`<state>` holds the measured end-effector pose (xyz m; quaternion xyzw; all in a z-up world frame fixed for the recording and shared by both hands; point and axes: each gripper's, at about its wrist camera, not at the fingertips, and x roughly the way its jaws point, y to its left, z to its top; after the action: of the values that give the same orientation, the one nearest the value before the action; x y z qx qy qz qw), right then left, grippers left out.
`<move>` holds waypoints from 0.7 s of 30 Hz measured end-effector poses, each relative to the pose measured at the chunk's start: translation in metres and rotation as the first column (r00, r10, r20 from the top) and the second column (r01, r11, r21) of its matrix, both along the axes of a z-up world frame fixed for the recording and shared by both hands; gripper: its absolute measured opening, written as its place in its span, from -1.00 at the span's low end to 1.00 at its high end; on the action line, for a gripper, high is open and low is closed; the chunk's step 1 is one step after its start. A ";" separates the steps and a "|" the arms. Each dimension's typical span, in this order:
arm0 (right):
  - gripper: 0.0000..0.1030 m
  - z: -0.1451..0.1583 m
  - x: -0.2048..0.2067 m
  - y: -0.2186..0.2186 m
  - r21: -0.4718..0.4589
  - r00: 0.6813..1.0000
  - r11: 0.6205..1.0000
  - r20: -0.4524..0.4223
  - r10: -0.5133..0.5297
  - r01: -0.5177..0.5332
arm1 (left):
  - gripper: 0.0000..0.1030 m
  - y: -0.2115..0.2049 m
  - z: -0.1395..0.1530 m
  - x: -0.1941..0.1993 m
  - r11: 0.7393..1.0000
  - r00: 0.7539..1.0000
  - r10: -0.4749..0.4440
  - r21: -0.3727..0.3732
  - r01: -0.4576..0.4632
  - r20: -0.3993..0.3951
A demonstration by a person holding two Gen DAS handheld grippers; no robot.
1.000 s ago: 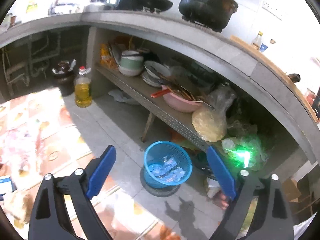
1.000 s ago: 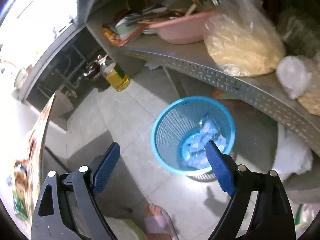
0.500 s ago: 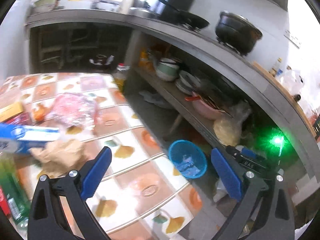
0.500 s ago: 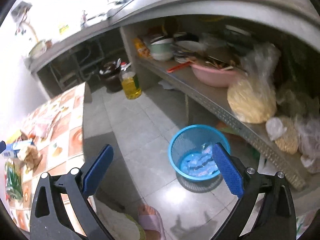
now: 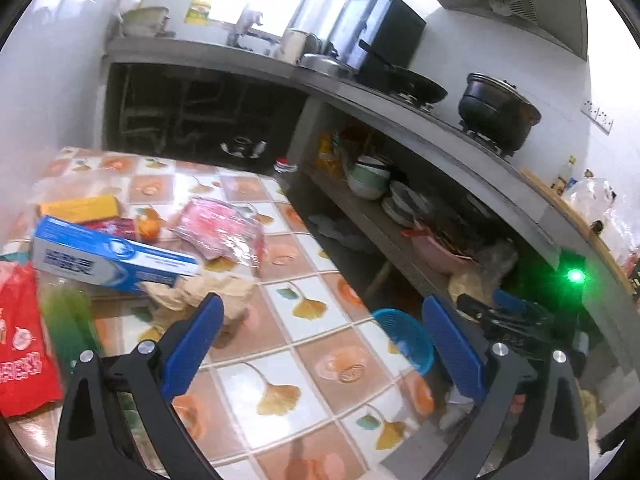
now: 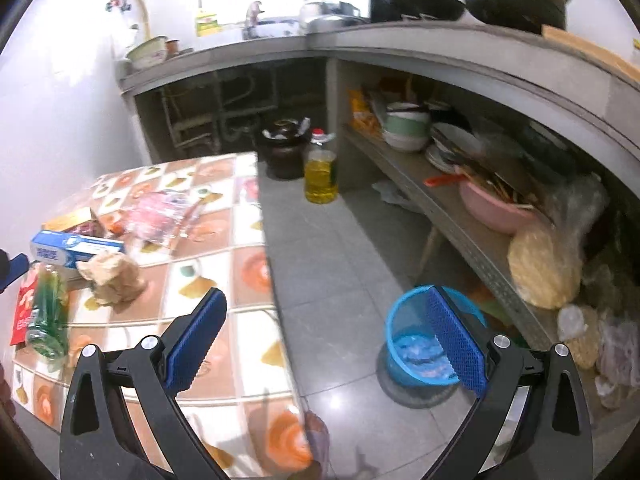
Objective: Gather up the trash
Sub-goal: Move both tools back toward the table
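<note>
your left claw [image 5: 316, 344] gaped wide and empty, the crumpled tan paper wad [image 5: 200, 298] on the tiled bench [image 5: 312, 364] lying just beyond its left pad. your right claw [image 6: 326, 340], equally open and empty, sat farther off, nearer the blue mesh basket [image 6: 404, 320].

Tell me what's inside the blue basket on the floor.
The blue basket holds crumpled light-blue wrappers at the bottom. The right gripper's blue pad covers part of its interior, so anything under that cannot be seen.
</note>
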<state>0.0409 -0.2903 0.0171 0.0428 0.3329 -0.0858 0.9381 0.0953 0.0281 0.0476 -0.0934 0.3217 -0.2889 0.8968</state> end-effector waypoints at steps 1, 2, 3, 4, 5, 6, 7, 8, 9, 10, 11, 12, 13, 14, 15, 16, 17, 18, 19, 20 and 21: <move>0.85 0.001 0.002 0.005 0.007 1.000 1.000 0.001 0.017 -0.017 | 0.89 0.003 0.000 0.000 1.000 1.000 0.006 0.002 -0.006 -0.002; 0.85 0.003 0.002 0.011 0.010 1.000 1.000 0.001 0.028 -0.028 | 0.89 0.006 -0.001 0.000 1.000 1.000 0.015 0.003 -0.015 -0.006; 0.85 0.003 0.005 0.015 0.013 0.999 0.999 0.002 0.044 -0.044 | 0.89 0.009 -0.001 0.001 1.000 1.000 0.024 0.006 -0.024 -0.007; 0.85 0.003 0.007 0.019 0.019 0.998 0.998 0.003 0.063 -0.063 | 0.89 0.013 -0.002 0.000 0.999 0.999 0.036 0.008 -0.036 -0.006; 0.85 0.004 0.008 0.023 0.026 0.997 0.997 0.004 0.077 -0.077 | 0.89 0.017 -0.003 0.000 0.999 0.999 0.043 0.006 -0.042 -0.005; 0.85 0.003 0.010 0.027 0.040 0.995 0.994 0.006 0.102 -0.102 | 0.89 0.021 -0.004 0.000 0.999 0.999 0.046 0.003 -0.046 -0.007; 0.85 0.003 0.012 0.031 0.054 0.992 0.991 0.010 0.124 -0.124 | 0.89 0.026 -0.005 0.000 0.999 0.999 0.052 0.000 -0.052 -0.012; 0.85 0.002 0.014 0.035 0.072 0.989 0.986 0.016 0.149 -0.150 | 0.89 0.030 -0.007 0.000 0.998 0.998 0.060 0.000 -0.060 -0.017; 0.85 0.002 0.016 0.038 0.088 0.986 0.982 0.021 0.167 -0.168 | 0.89 0.034 -0.008 0.000 0.998 0.998 0.064 -0.001 -0.064 -0.019; 0.85 0.002 0.017 0.043 0.103 0.984 0.978 0.024 0.178 -0.180 | 0.89 0.040 -0.009 -0.001 0.997 0.997 0.075 -0.001 -0.075 -0.015; 0.85 0.001 0.019 0.047 0.119 0.981 0.973 0.026 0.195 -0.196 | 0.89 0.044 -0.010 -0.002 0.996 0.996 0.086 0.003 -0.086 -0.007; 0.85 0.002 0.019 0.053 0.132 0.977 0.968 0.027 0.213 -0.215 | 0.89 0.047 -0.010 -0.003 0.995 0.996 0.095 0.009 -0.095 0.000; 0.85 0.004 0.019 0.059 0.140 0.973 0.963 0.027 0.227 -0.229 | 0.89 0.051 -0.011 -0.005 0.995 0.995 0.103 0.018 -0.103 0.007; 0.85 0.004 0.021 0.065 0.151 0.968 0.956 0.024 0.251 -0.252 | 0.89 0.054 -0.012 -0.006 0.994 0.994 0.108 0.026 -0.109 0.013; 0.85 0.005 0.023 0.071 0.159 0.963 0.950 0.019 0.267 -0.267 | 0.89 0.057 -0.014 -0.007 0.993 0.993 0.113 0.034 -0.113 0.018; 0.85 0.006 0.024 0.076 0.168 0.960 0.945 0.014 0.281 -0.280 | 0.89 0.059 -0.015 -0.008 0.992 0.993 0.117 0.041 -0.118 0.024; 0.85 0.007 0.027 0.081 0.180 0.954 0.938 0.008 0.298 -0.295 | 0.89 0.061 -0.016 -0.009 0.991 0.992 0.120 0.049 -0.121 0.031; 0.85 0.008 0.028 0.084 0.190 0.952 0.934 0.006 0.307 -0.303 | 0.89 0.062 -0.018 -0.010 0.991 0.992 0.119 0.056 -0.121 0.039; 0.85 0.008 0.032 0.090 0.213 0.945 0.923 0.001 0.328 -0.320 | 0.89 0.063 -0.020 -0.011 0.991 0.992 0.117 0.064 -0.120 0.048; 0.85 0.009 0.036 0.095 0.238 0.938 0.911 -0.001 0.347 -0.337 | 0.89 0.064 -0.022 -0.012 0.990 0.992 0.114 0.073 -0.118 0.059; 0.85 0.010 0.039 0.100 0.259 0.932 0.900 -0.002 0.363 -0.350 | 0.89 0.064 -0.022 -0.013 0.990 0.991 0.111 0.081 -0.117 0.067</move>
<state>0.0797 -0.1907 0.0268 0.0989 0.3670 0.1297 0.9158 0.0827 0.0923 0.0255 -0.0647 0.2995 -0.2261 0.9246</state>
